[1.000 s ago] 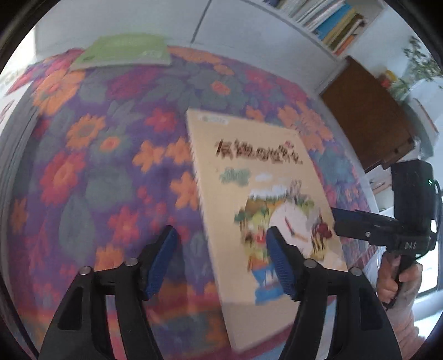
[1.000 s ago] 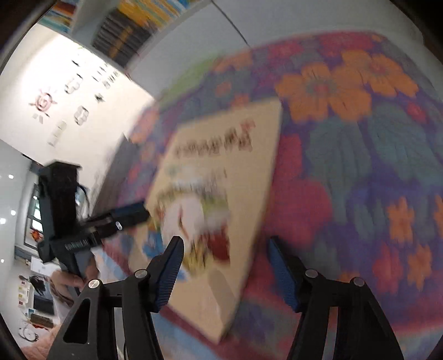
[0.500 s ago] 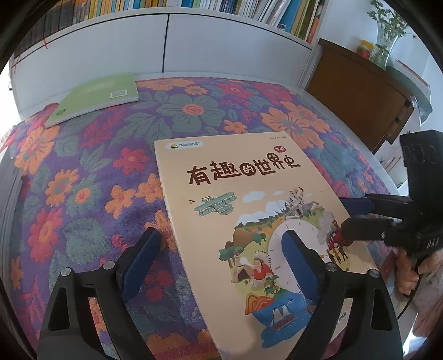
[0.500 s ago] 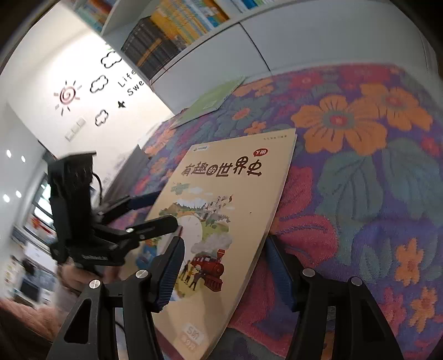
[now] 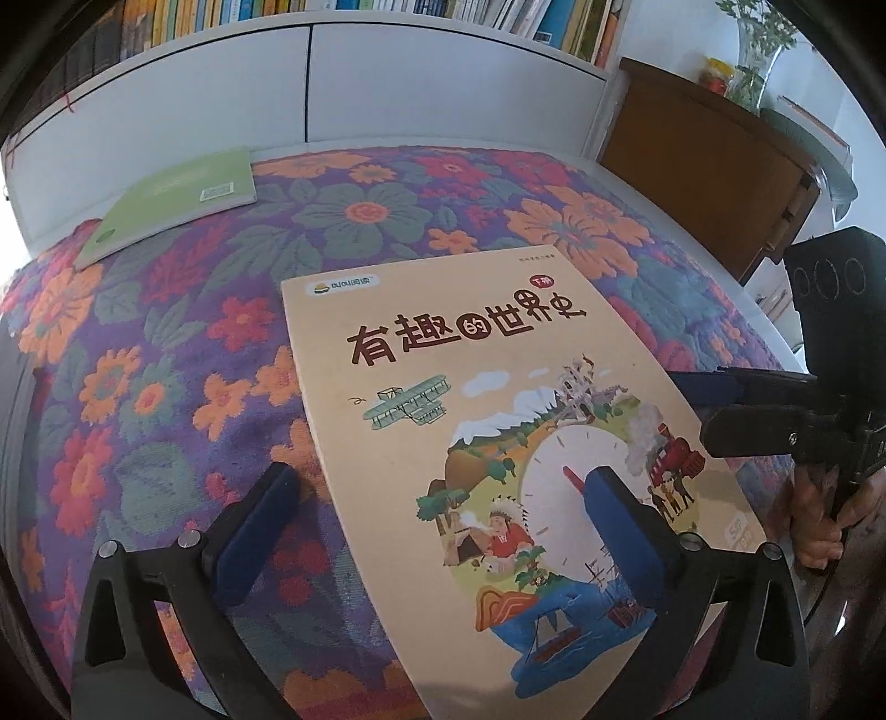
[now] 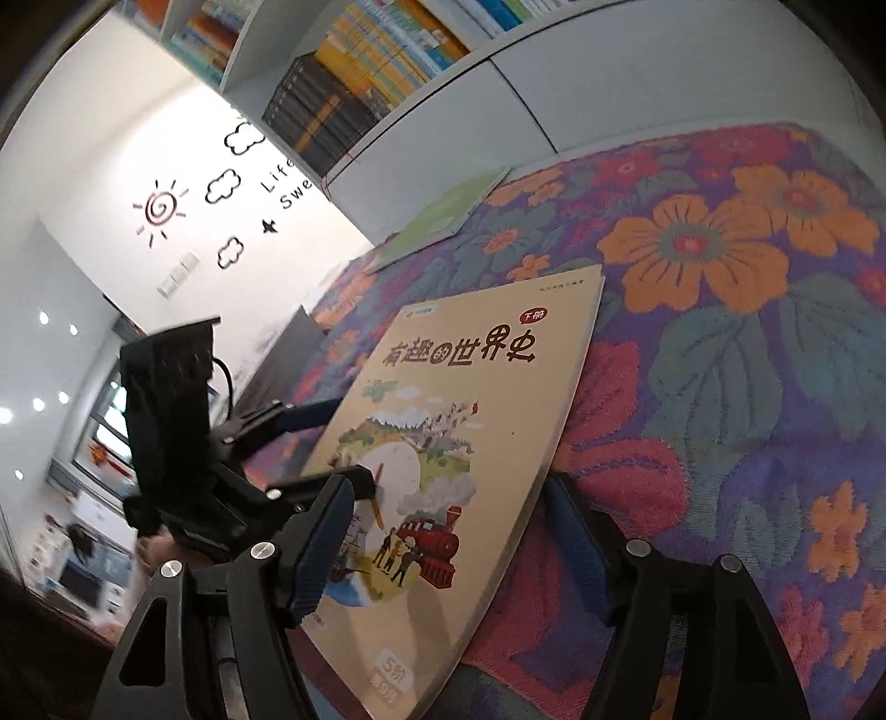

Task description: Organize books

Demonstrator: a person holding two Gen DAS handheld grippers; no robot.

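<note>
Bookshelves (image 5: 387, 11) packed with colourful spines run along the back wall, above white cabinet doors (image 5: 310, 83), and a brown wooden cabinet (image 5: 703, 166) sits off to one side with a vase of greenery on top. Our counter is covered with a loud floral cloth (image 5: 166, 343) in purple, orange and teal.

On that cloth we've got the tan picture book (image 5: 487, 421), cover up, Chinese title in brown, with a biplane, a clock face and a red steam train drawn on it. Its near corner pokes past the counter edge toward us. A thin green book (image 5: 171, 205) lies flat at the far corner, well apart from the tan one.

Our left tool (image 5: 437, 531) has its jaws spreading, already wide; one pad floats over the cover art, the other is out over the bare cloth, and neither presses on the book. Our right tool (image 6: 448, 548) is also opening up, and the book's near edge sits between its pads without being pinched: one pad above the cover, the other off the book's right edge, down against the cloth. From the left view, a hand (image 5: 819, 531) shows wrapped around the right tool's handle.
</note>
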